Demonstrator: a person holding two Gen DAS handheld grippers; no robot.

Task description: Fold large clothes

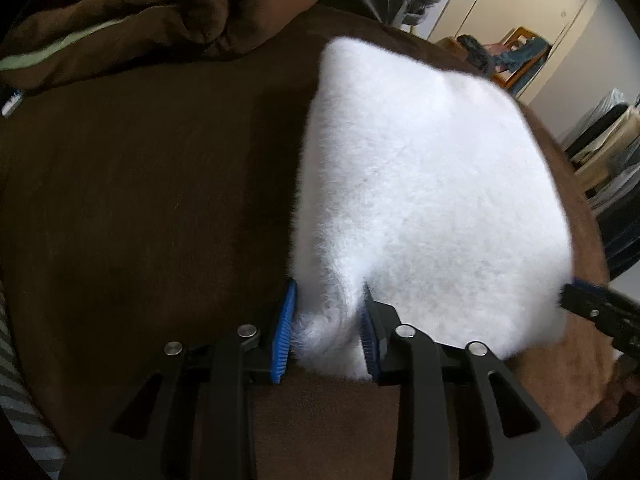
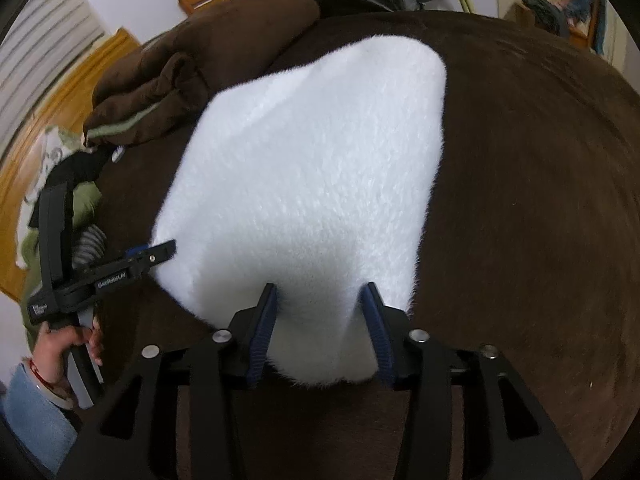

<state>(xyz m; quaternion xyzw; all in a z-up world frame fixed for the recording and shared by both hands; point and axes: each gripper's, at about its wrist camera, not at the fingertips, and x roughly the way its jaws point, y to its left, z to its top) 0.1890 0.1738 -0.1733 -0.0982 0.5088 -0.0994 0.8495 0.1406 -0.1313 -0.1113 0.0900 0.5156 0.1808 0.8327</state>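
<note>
While both hand-held grippers pinch white fleece (image 1: pixel 420 184) edge, only right view shows person's hand (image 2: pixel 68 344).

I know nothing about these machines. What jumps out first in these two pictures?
The bright white fluffy garment spread on the dark brown bed cover catches the eye first. Next, two black claws with blue pads stand at its near edge: the left claw and the right claw, each with white fabric between its fingers. A crumpled brown blanket sits at the far left.
</note>
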